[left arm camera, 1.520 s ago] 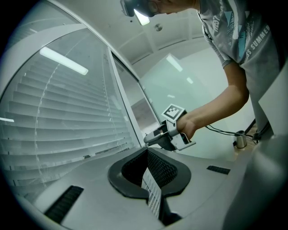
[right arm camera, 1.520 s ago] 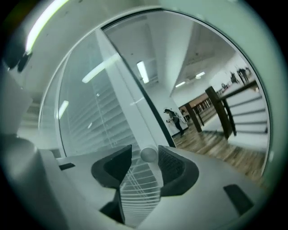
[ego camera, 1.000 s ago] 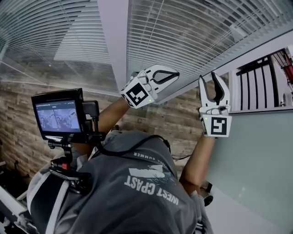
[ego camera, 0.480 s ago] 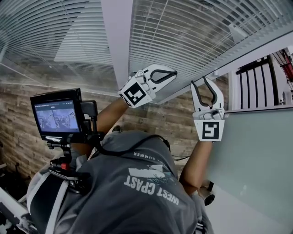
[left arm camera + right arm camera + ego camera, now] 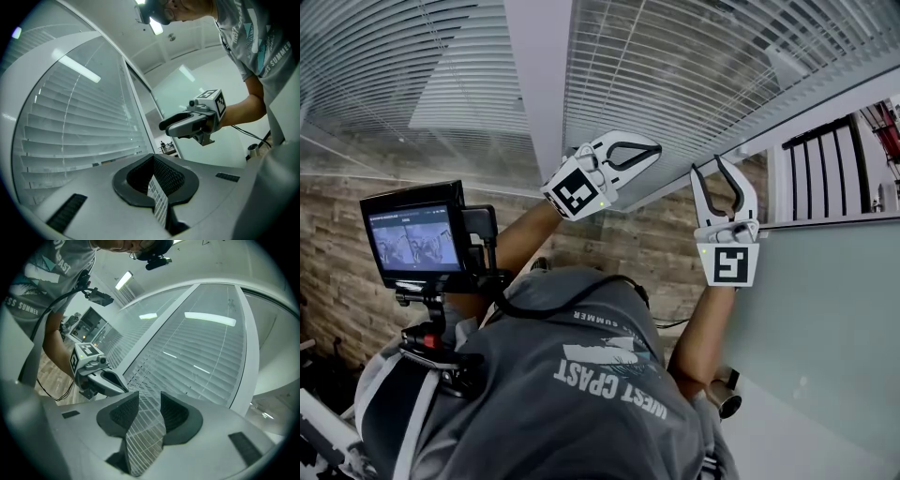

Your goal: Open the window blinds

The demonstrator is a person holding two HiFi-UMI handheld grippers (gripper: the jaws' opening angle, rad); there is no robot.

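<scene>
Swung round since a second and a half ago, the right claw [image 5: 722,183] now faces the blinds [image 5: 694,66] and the other claw. Earlier its view looked past the window post [image 5: 534,84] into the room, with a small round knob in its gap. Its jaws stand apart, and only slats show through them. The left claw [image 5: 654,150] has its jaws together on nothing. It sits just right of the post's lower end, and the right claw is farther right of the post, near the bottom edge of the blinds.

The blinds hang down over the glass on both sides of the post, with thin slivers showing between the slats. Neither claw holds a cord or rod. This fits a reach toward a control as well as a release after tilting the slats, and how open the slats are I cannot settle. No container is in view.
</scene>
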